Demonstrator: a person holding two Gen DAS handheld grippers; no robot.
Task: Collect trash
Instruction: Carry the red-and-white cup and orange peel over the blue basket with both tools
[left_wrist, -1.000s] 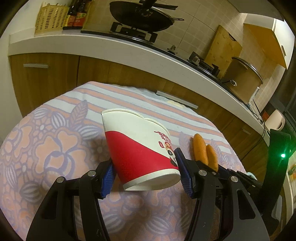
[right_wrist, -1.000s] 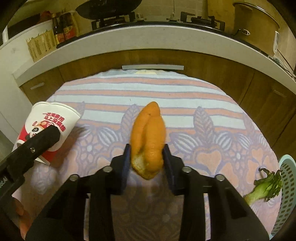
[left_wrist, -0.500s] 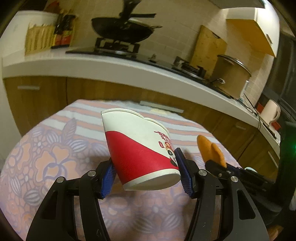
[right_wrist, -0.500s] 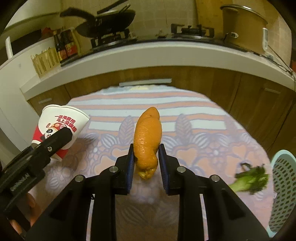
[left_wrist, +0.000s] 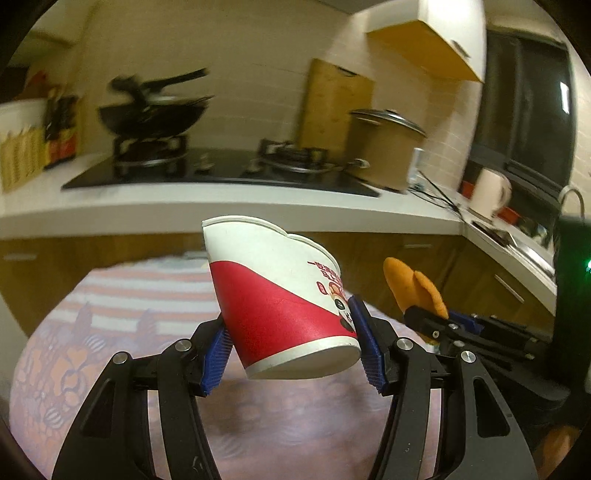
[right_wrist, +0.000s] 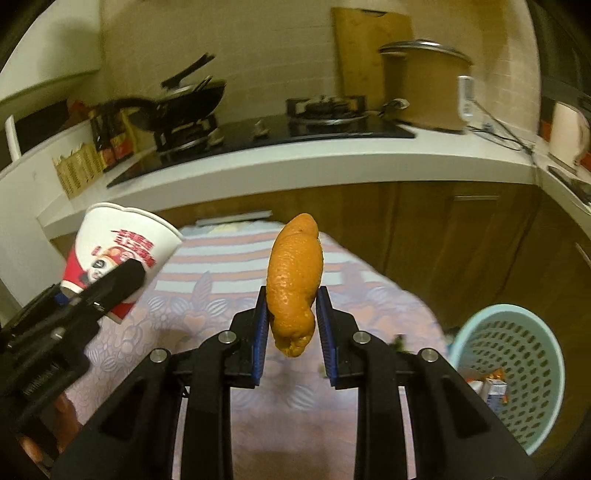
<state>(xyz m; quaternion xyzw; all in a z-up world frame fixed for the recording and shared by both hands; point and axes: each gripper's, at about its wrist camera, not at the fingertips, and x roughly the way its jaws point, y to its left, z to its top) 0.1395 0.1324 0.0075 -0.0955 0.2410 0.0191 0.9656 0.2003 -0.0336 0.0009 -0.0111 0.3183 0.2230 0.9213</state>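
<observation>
My left gripper (left_wrist: 293, 349) is shut on a red and white paper cup (left_wrist: 280, 299), gripped near its base and held tilted above the table. The same cup (right_wrist: 118, 254) shows at the left of the right wrist view. My right gripper (right_wrist: 293, 325) is shut on a folded orange peel (right_wrist: 295, 284) that stands up between its blue pads, lifted off the table. In the left wrist view that peel (left_wrist: 413, 284) appears to the right of the cup. A light blue mesh basket (right_wrist: 517, 354) stands low on the right with some packaging inside.
A round table with a striped floral cloth (right_wrist: 229, 258) lies below both grippers. Behind it runs a white counter (left_wrist: 221, 206) over wooden cabinets, with a wok (left_wrist: 155, 114), a pot (left_wrist: 384, 147) and a kettle (left_wrist: 491, 192). A green scrap (right_wrist: 399, 341) lies near the basket.
Both grippers have risen off the table with the cup and the peel, and both views have tilted up toward the counter. The basket now shows more fully at the right.
</observation>
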